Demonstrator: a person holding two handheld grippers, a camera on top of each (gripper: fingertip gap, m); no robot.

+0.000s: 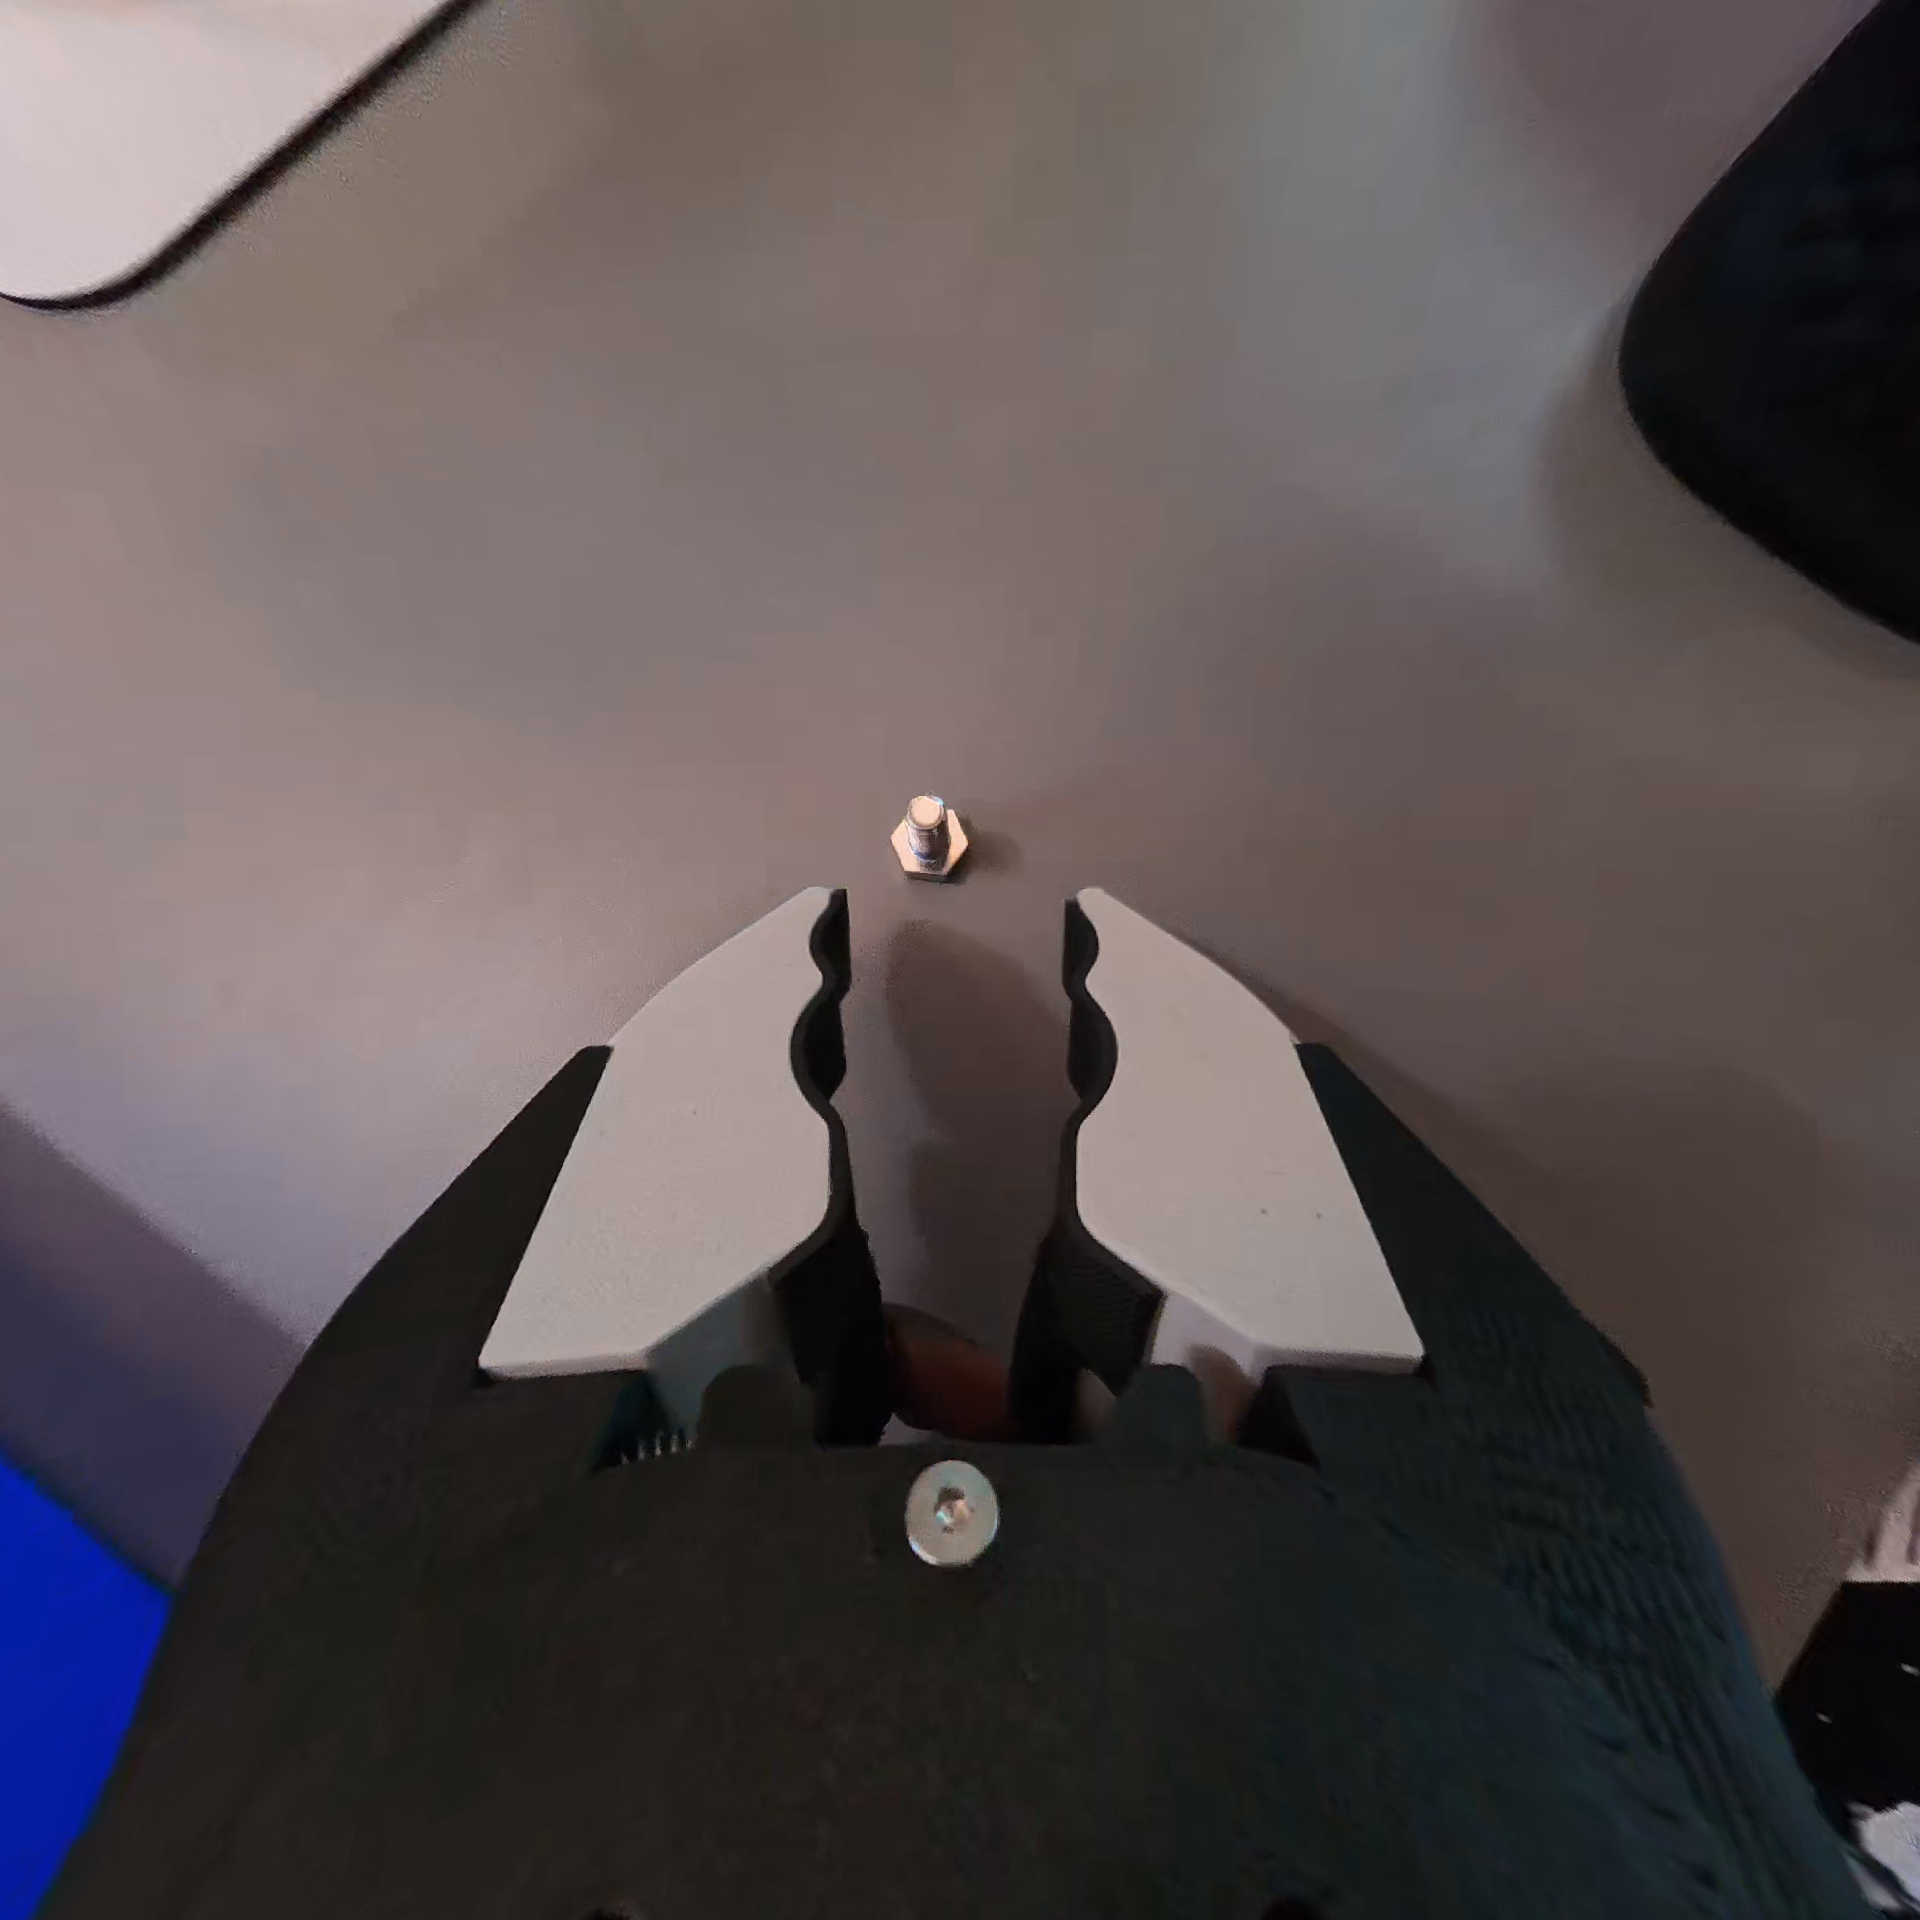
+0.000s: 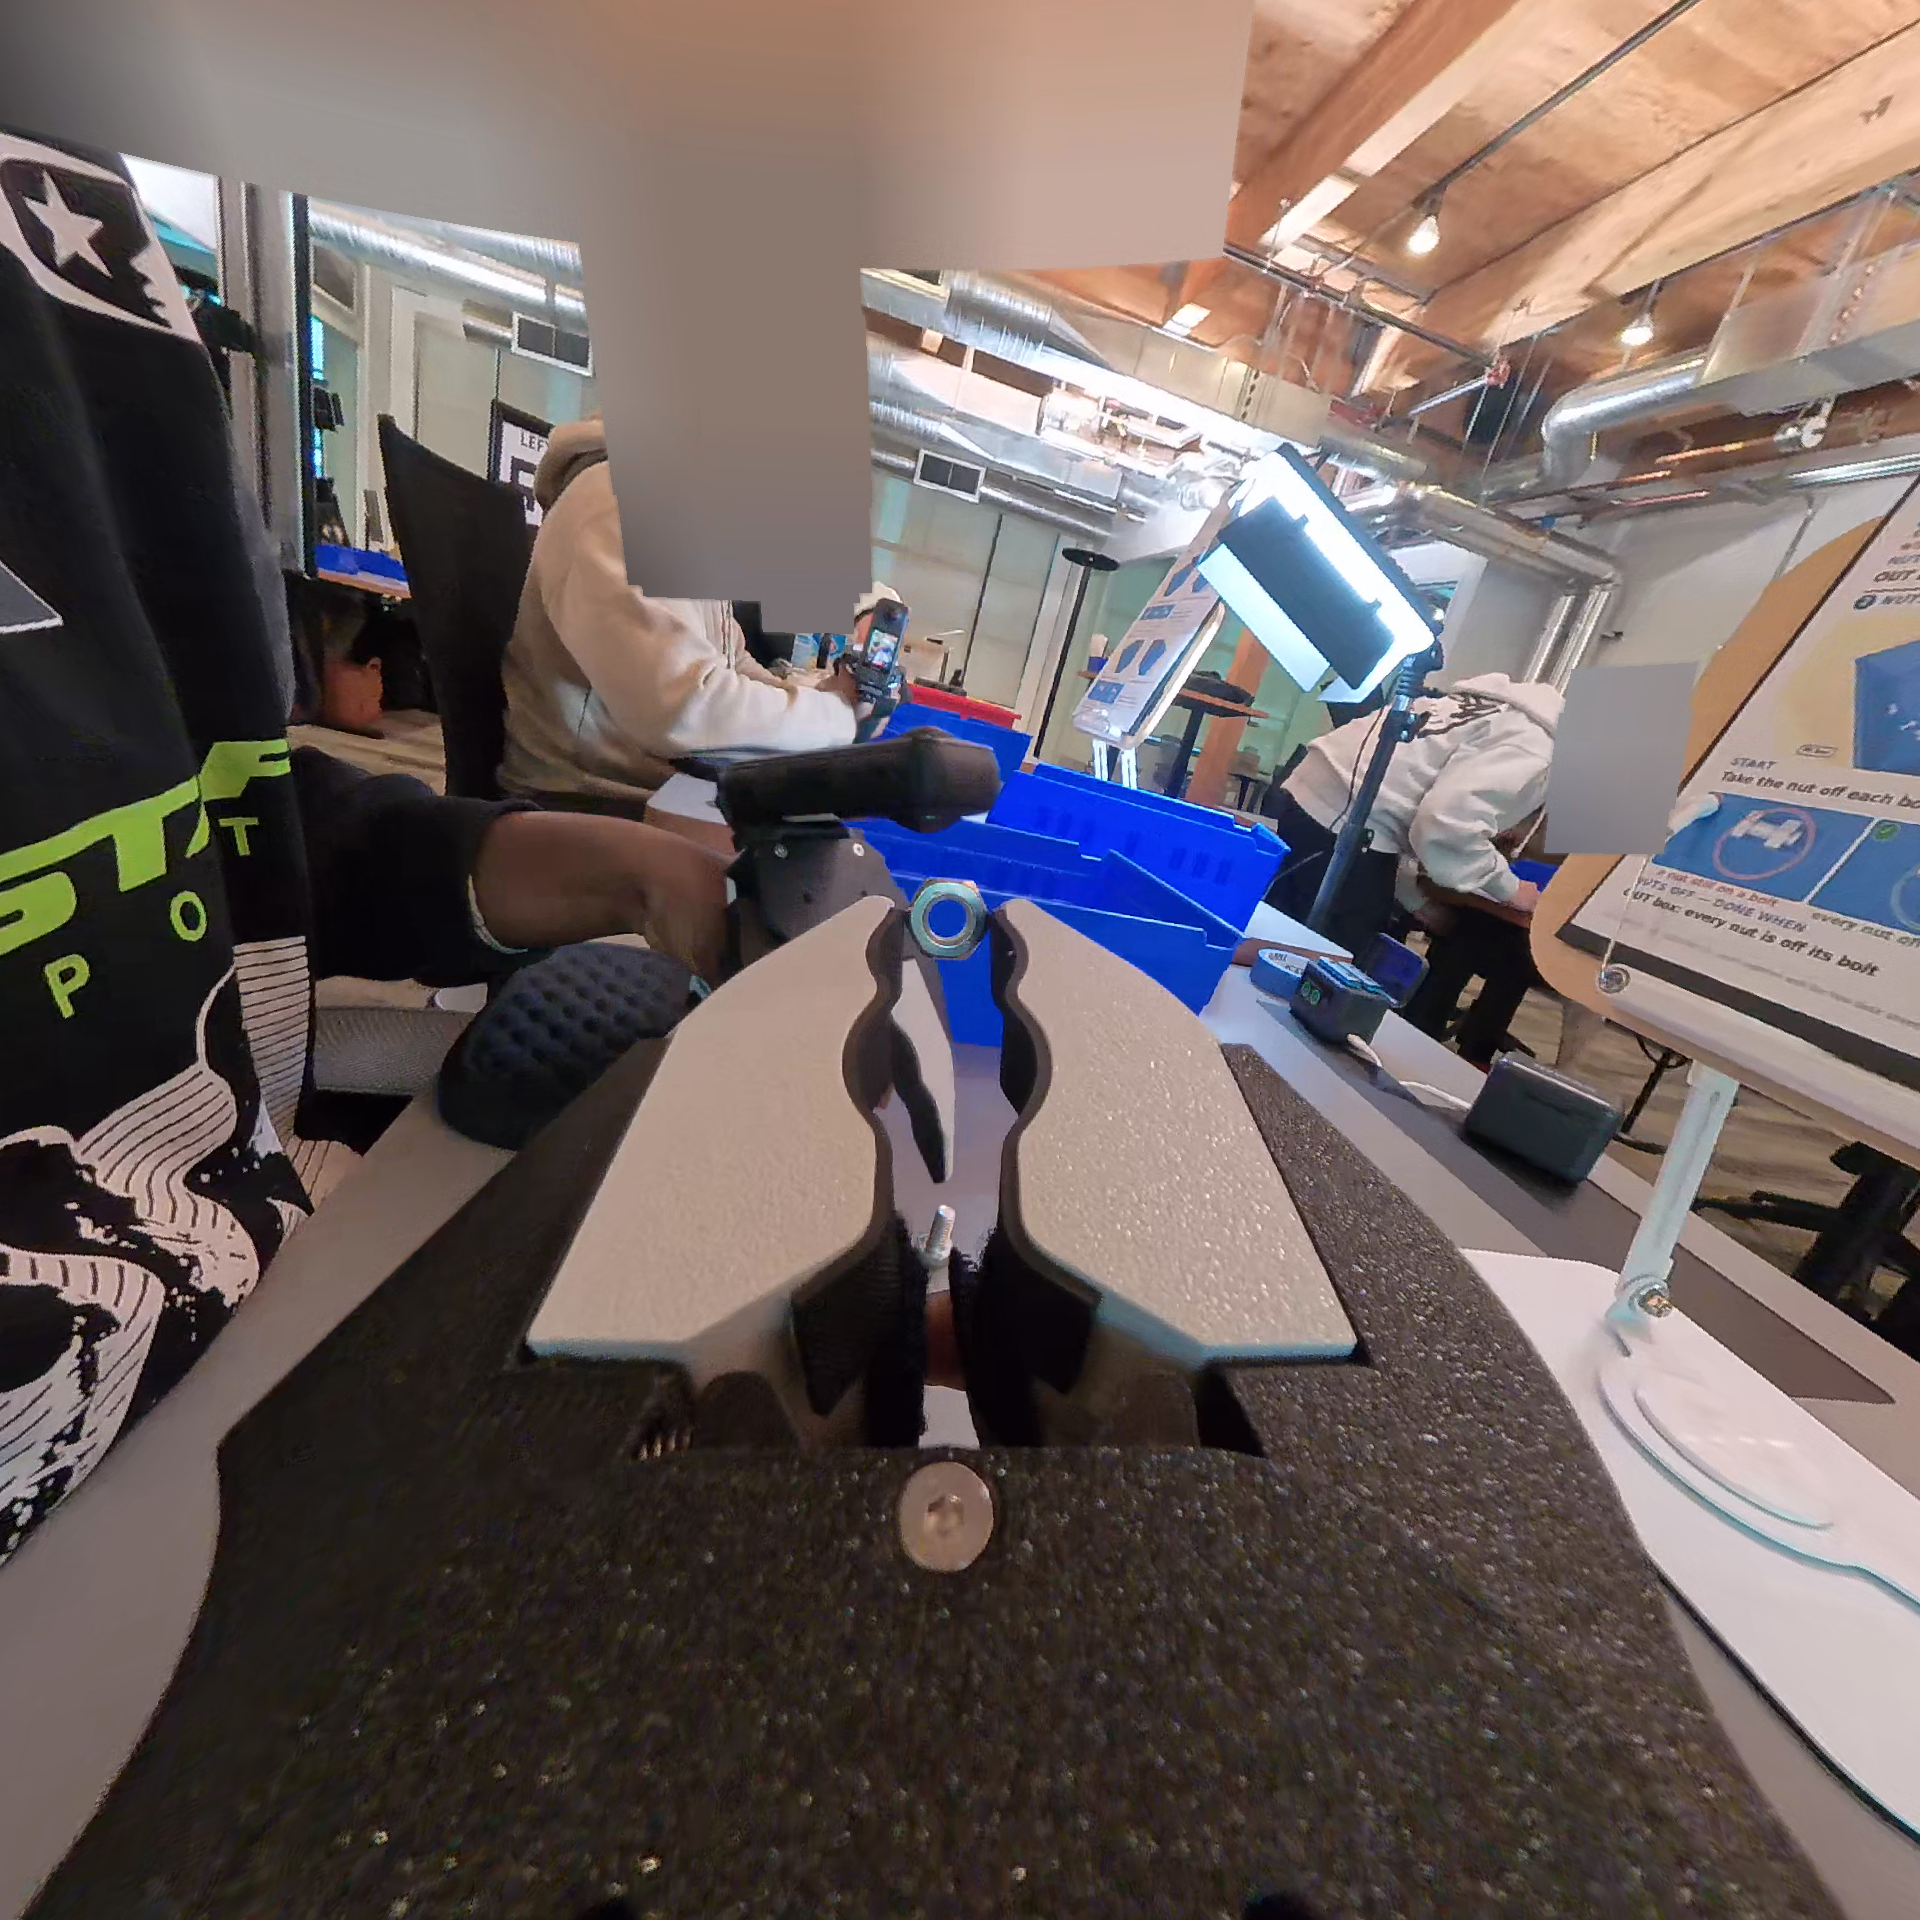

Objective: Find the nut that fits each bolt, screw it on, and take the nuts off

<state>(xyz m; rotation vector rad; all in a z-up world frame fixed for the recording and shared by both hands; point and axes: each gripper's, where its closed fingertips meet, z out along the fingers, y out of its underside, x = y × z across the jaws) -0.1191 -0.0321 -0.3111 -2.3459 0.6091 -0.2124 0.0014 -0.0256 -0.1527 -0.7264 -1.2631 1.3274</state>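
A small silver bolt [image 1: 921, 840] stands on its hex head on the grey table [image 1: 935, 468], threads up. My left gripper [image 1: 954, 902] is open and empty, hovering just short of the bolt, which lies slightly left of the gap. In the right wrist view my right gripper [image 2: 945, 918] is shut on a silver hex nut [image 2: 947, 918], pinched at the fingertips with its hole facing the camera. The same bolt [image 2: 941, 1234] shows low between the right fingers, on the table below. The left gripper's black body [image 2: 831, 831] and the hand holding it are just behind the nut.
Blue bins [image 2: 1091, 873] stand beyond the grippers. A white stand base [image 2: 1714, 1455] with an instruction board [image 2: 1787, 831] is at the right. A black padded armrest [image 1: 1808, 343] lies at the table's right; a white sheet corner [image 1: 156, 135] at top left. People sit farther back. Left tips to right tips: about 20 centimeters. It is some 15 centimeters from my right tips to the black padded armrest [image 1: 1808, 343].
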